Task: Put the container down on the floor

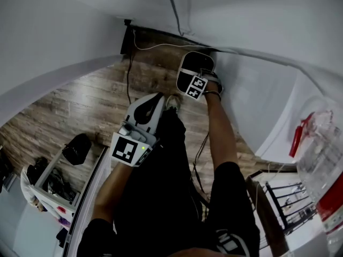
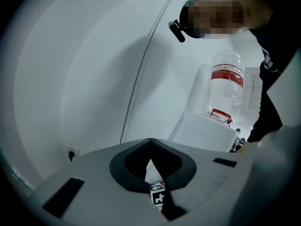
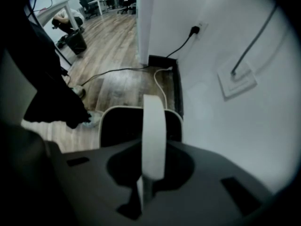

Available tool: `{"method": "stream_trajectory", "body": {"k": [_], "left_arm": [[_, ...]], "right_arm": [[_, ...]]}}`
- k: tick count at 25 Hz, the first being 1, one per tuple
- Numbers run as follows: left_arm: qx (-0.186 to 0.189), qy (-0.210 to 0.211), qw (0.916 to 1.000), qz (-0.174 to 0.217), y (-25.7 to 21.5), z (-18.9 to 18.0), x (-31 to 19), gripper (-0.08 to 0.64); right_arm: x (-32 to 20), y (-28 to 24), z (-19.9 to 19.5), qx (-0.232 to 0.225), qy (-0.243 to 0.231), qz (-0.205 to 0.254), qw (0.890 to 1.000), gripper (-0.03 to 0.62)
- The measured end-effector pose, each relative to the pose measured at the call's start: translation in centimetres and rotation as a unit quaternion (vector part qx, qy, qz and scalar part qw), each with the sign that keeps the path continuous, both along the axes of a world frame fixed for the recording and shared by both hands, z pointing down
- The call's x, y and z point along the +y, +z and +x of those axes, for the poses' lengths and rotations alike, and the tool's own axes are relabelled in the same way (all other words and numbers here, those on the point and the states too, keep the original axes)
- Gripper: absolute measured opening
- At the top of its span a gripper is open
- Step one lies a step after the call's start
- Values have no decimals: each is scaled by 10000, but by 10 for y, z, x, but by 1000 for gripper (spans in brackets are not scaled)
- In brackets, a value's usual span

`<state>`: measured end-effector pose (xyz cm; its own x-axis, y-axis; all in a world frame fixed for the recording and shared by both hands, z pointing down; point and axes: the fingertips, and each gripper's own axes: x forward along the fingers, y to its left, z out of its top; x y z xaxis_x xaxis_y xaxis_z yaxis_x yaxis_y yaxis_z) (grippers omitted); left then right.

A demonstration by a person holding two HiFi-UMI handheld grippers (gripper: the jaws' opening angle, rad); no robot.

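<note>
The container [image 1: 196,63] is a small black bin with a cream rim [image 3: 107,119] and a pale band handle [image 3: 153,126]. My right gripper [image 1: 196,78] is above it, shut on that handle, which runs up between the jaws in the right gripper view [image 3: 151,166]. The bin hangs low over the wood floor [image 1: 96,98], close to the white wall and a shoe [image 1: 171,101]. Whether it touches the floor is unclear. My left gripper [image 1: 153,103] is over the person's leg, shut and empty. In its own view [image 2: 150,149] it points up at the wall.
A black cable [image 3: 117,71] and a white cable [image 3: 162,91] lie on the floor by the baseboard, below a wall socket [image 3: 195,30]. A water dispenser bottle [image 2: 226,86] stands to the right. A black bag [image 1: 77,148] and a shelf unit [image 1: 56,183] are on the left.
</note>
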<state>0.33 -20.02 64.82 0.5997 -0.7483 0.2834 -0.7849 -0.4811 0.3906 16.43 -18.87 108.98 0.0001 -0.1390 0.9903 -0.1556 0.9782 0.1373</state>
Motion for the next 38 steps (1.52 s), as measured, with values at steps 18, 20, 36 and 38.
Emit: {"method": "stream_trajectory", "body": {"k": [18,20,36,38], "left_arm": [[104,-20,9999,-88,1,-8,13,30],[122,-40,9999,-109,0,-10,14,31],[307,-24,9995,-111,-37,-24,26,31],[313,-14,9995,-81,-46,-28,29,31]], "right_arm": [[18,2,4,211,496,-43,9985,71],[19,1,10,243,627,-43,9977,135],[19,-50,14,330,837,238,9957,179],[20,-60,14,360,860,258,9953,179]]}}
